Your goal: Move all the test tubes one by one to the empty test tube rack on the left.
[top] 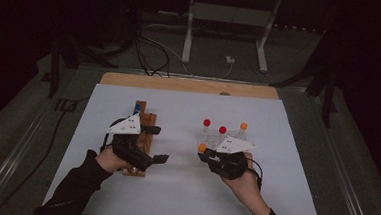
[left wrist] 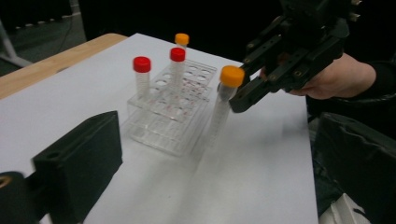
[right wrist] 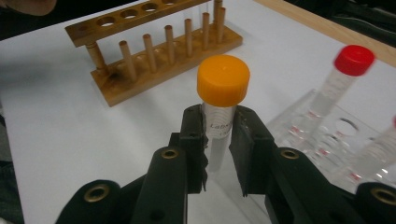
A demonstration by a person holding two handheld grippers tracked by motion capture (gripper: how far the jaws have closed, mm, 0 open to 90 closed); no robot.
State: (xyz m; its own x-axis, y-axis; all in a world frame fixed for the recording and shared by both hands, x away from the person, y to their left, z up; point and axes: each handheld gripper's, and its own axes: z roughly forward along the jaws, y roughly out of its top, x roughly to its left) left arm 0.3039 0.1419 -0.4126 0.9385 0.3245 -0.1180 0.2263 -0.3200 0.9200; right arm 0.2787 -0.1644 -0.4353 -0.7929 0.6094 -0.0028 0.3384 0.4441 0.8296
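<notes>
Gripping an orange-capped tube (right wrist: 219, 116) just below its cap, the right gripper (right wrist: 218, 140) held it upright with its fingers (right wrist: 194, 135) pressed against the clear barrel on both sides. The tube hung above the white table (top: 173, 186), just beside the near corner of the clear plastic rack (left wrist: 163, 121), not in any of its holes. Three more tubes stood in that rack: two with red caps (left wrist: 142, 64) towards the near side and one with an orange cap (left wrist: 182, 39) at the far end. Well apart, over on the person's left, the left gripper (top: 158, 145) hovered over a wooden rack (right wrist: 159, 51) of holes and pegs. Its fingers (top: 161, 159) stood wide apart with nothing between them, pointing across the table toward the other hand.
</notes>
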